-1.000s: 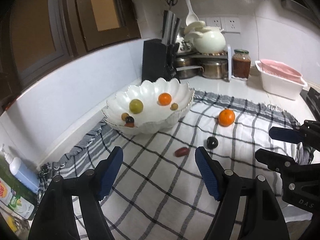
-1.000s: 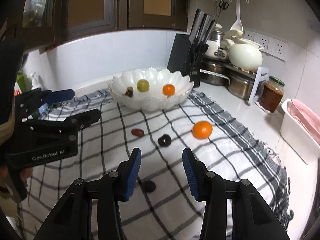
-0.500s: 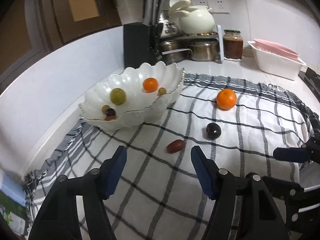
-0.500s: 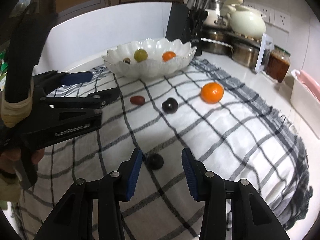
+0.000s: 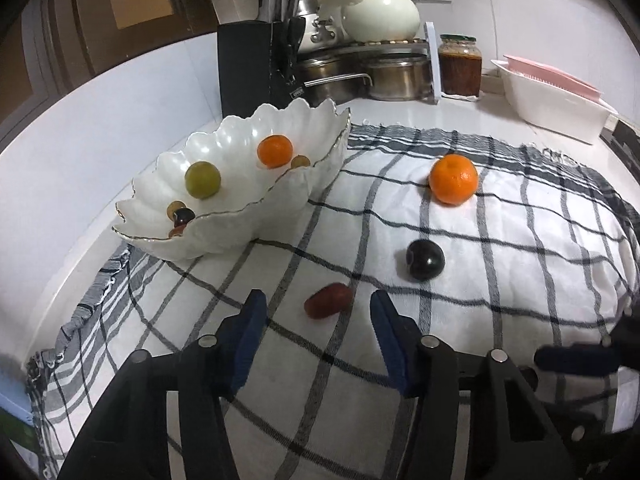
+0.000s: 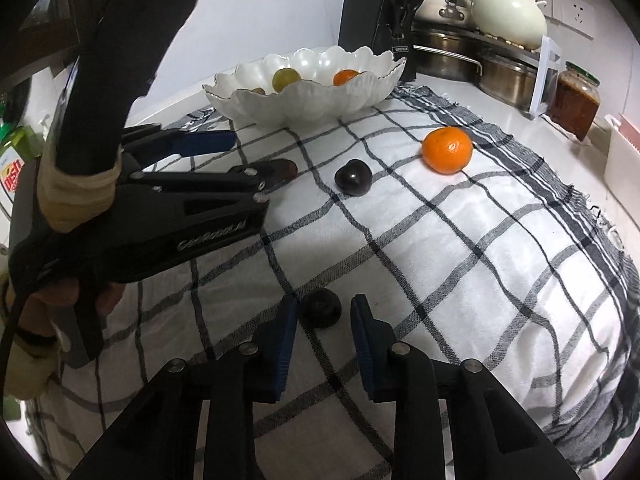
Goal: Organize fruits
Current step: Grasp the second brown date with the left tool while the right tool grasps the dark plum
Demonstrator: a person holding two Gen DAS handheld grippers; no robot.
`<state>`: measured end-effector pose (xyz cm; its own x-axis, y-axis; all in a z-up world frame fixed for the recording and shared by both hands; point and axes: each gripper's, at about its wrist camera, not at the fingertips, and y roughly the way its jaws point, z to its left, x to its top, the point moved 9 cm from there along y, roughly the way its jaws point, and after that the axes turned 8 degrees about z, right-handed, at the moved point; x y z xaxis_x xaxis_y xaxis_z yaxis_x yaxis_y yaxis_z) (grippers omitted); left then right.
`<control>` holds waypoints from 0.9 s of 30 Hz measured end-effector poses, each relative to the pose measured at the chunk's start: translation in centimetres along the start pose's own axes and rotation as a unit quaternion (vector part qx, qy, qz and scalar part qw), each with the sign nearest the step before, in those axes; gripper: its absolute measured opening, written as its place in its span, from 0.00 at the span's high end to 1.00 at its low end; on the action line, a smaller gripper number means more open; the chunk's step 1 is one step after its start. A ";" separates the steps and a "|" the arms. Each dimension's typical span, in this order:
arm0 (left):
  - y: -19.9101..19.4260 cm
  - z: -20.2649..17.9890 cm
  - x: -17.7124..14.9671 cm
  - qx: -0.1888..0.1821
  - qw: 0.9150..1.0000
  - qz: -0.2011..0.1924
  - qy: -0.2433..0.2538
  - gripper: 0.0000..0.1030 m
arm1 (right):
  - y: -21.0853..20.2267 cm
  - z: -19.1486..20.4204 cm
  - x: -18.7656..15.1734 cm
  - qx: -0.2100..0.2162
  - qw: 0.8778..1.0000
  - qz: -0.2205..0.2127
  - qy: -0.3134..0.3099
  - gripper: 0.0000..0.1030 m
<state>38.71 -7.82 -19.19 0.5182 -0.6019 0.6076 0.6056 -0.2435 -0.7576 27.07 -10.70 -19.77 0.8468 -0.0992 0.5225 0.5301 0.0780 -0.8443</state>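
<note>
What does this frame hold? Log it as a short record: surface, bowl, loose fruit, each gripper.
surface: checked cloth
bowl: white scalloped bowl, fruit already inside
loose fruit: orange, dark plum, red date, small dark fruit
left gripper: open, red date just ahead of its fingertips
right gripper: open, small dark fruit between its fingertips

cloth (image 5: 500, 280): white, black check | bowl (image 5: 256, 220): white | mandarin (image 5: 453, 179): orange | fingers (image 6: 285, 336): blue
</note>
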 end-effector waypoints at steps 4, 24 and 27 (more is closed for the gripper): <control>0.8 -0.1 0.3 0.013 1.000 0.006 0.001 0.53 | 0.3 -0.1 0.0 0.004 1.000 0.002 0.003 0.74; 3.2 -0.1 0.0 -0.025 0.998 0.055 -0.036 0.74 | 0.6 -0.2 0.5 0.002 1.000 0.003 0.003 0.79; 2.8 -0.1 -0.2 -0.032 0.997 0.056 -0.040 0.74 | 0.6 -0.4 0.5 0.003 1.000 0.002 0.003 0.79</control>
<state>40.25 -8.48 -21.47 0.6283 -0.5659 0.5338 0.5035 -0.2274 -0.8336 27.82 -11.06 -20.01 0.8490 -0.1052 0.5177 0.5264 0.0846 -0.8460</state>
